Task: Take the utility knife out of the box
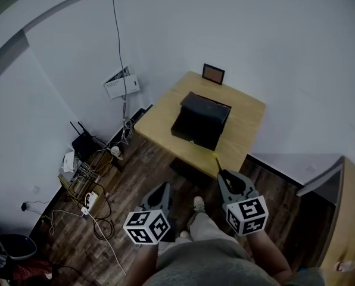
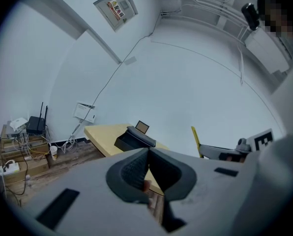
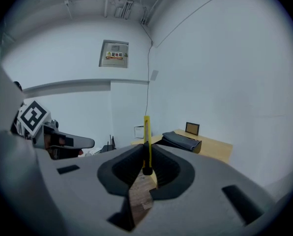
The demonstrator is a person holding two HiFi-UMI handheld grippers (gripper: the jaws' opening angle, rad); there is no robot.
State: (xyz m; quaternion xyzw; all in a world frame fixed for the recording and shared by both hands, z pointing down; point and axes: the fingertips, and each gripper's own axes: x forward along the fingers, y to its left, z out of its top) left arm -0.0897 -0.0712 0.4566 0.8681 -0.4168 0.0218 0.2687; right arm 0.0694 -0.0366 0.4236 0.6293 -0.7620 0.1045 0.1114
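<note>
A yellow utility knife (image 3: pixel 146 134) stands upright between the jaws of my right gripper (image 3: pixel 146 154), which is shut on it; in the head view the utility knife (image 1: pixel 215 161) pokes out ahead of the right gripper (image 1: pixel 225 177). The black box (image 1: pixel 200 121) sits on the wooden table (image 1: pixel 249 115), well in front of both grippers. My left gripper (image 2: pixel 147 156) is shut with nothing in it and shows in the head view as the left gripper (image 1: pixel 161 195) low over the floor. From the left gripper view the knife (image 2: pixel 195 140) and box (image 2: pixel 134 139) are also seen.
A small framed picture (image 1: pixel 213 73) stands at the table's far edge. Routers, cables and a power strip (image 1: pixel 88 201) clutter the floor at the left by the wall. A cabinet corner (image 1: pixel 344 219) lies at the right. The person's legs and shoes (image 1: pixel 198 204) are between the grippers.
</note>
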